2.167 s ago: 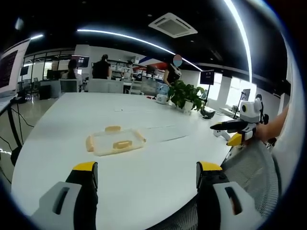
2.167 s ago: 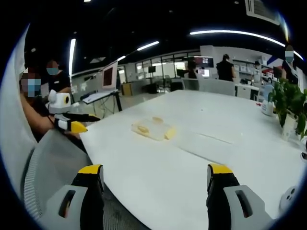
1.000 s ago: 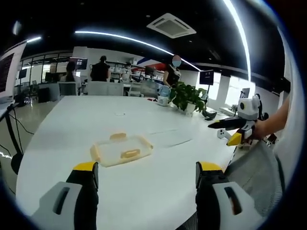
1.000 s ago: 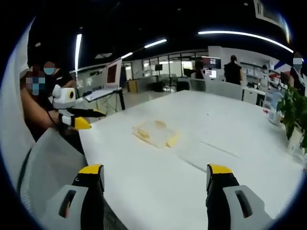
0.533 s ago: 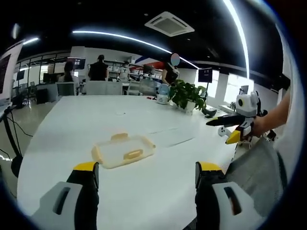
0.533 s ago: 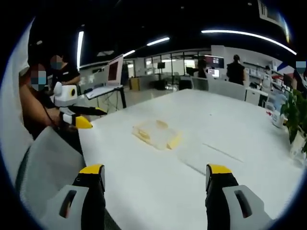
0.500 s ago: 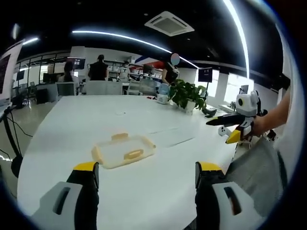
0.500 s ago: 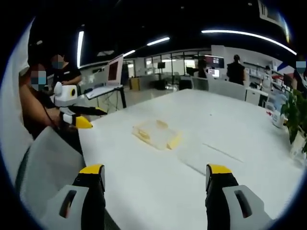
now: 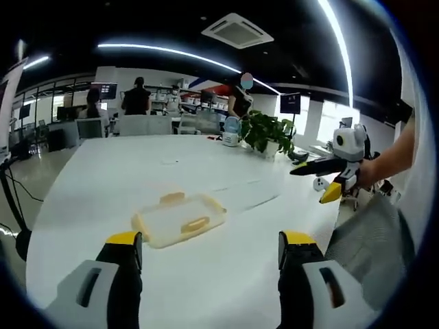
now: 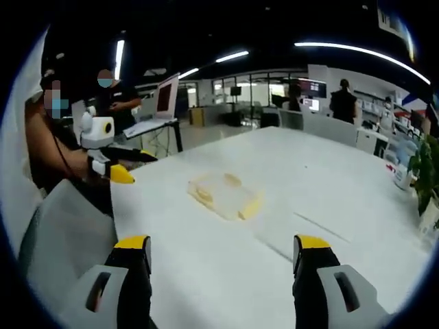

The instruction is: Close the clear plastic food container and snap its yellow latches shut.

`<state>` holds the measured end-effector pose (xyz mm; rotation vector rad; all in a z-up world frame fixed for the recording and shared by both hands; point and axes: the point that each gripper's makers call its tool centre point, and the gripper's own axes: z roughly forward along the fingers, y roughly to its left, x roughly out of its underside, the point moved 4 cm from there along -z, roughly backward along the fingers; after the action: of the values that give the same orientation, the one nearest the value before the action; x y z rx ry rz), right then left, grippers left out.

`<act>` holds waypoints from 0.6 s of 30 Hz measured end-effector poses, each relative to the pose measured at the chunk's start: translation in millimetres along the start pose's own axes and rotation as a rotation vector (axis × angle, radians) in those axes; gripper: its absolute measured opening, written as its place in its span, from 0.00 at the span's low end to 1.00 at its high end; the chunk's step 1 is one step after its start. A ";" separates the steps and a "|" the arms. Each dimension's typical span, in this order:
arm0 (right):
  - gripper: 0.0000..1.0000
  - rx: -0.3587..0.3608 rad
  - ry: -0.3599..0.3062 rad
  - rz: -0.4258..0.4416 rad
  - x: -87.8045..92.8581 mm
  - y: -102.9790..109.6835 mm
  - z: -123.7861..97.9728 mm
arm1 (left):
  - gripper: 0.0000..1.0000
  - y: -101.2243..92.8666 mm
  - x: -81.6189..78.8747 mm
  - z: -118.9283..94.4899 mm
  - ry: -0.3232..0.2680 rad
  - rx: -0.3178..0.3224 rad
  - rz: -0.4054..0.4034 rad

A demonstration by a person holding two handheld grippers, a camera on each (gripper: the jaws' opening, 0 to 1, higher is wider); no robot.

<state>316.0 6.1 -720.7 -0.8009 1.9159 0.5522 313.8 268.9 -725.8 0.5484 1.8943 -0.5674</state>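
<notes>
Well back from its near edge, a big white table (image 9: 103,171) carries the clear plastic container (image 9: 180,218), which lies alone on the bare top with its lid resting on it. In the left gripper view a yellow latch (image 9: 197,223) shows on the near long side, another on the far side and one at the left end; whether any is snapped down cannot be told. In the right gripper view the same container (image 10: 225,195) sits toward the middle of the table (image 10: 343,178), well apart from both tools.

A grey mesh chair back (image 10: 62,240) stands at the near edge. A potted plant (image 9: 267,133) and a small jug (image 9: 231,131) stand near the far right edge of the table.

The left gripper (image 9: 203,257) hangs above the near edge with its jaws spread wide and nothing between them. The right gripper (image 10: 224,259) is likewise wide apart and empty. Each tool also appears in the other's view, held in a hand off the table's edge with its jaws close together.

People stand by desks in the background.
</notes>
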 end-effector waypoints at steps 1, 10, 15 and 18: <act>0.87 -0.001 0.001 -0.001 -0.4 -0.7 1.3 | 0.83 0.6 0.0 0.7 0.002 0.000 0.000; 0.86 -0.024 0.019 -0.008 -1.7 -3.8 13.9 | 0.83 10.4 -3.3 5.2 0.003 -0.007 -0.004; 0.85 -0.033 0.017 -0.015 -7.3 -7.4 21.1 | 0.83 18.6 -5.5 7.3 0.004 -0.011 0.000; 0.85 -0.042 0.023 -0.025 -8.2 -9.0 25.7 | 0.82 22.7 -6.2 8.9 0.006 -0.013 0.004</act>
<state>340.7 19.5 -725.2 -0.8602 1.9187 0.5715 336.2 280.5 -726.2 0.5462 1.9008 -0.5514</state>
